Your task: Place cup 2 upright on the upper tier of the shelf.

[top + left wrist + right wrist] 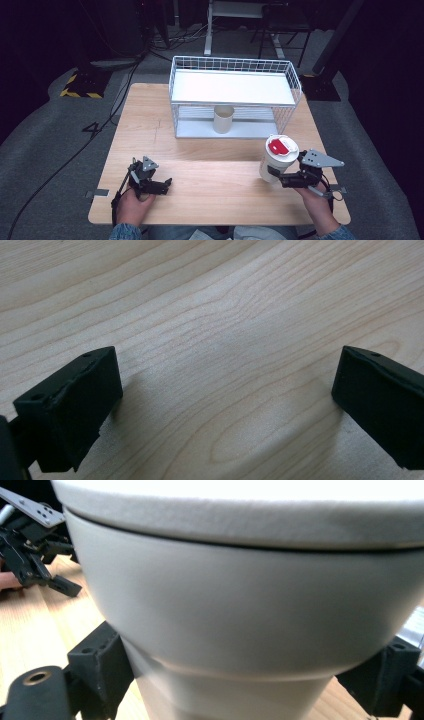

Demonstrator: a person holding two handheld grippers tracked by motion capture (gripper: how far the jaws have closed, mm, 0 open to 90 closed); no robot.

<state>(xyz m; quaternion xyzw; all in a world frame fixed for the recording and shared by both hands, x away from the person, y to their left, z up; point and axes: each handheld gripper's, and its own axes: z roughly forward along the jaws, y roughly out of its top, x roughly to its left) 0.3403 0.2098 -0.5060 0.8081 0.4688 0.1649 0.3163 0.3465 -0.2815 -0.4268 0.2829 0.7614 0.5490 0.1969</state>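
Observation:
A white cup point(278, 157) with a white lid and a red mark on top hangs tilted just above the table at the front right. My right gripper point(274, 175) is shut on its lower body; in the right gripper view the cup point(240, 605) sits between the two black jaws, pressed on both sides. My left gripper point(162, 184) lies low over the front left of the wooden table point(210, 180). It is open point(225, 405), and only bare wood lies between its jaws. From the right gripper view, the left gripper point(35, 555) is seen farther off.
A white wire rack point(235, 87) with two levels stands at the back of the table. A second plain cup point(223, 119) stands upright on its lower level. Grey floor, cables and dark furniture surround the table.

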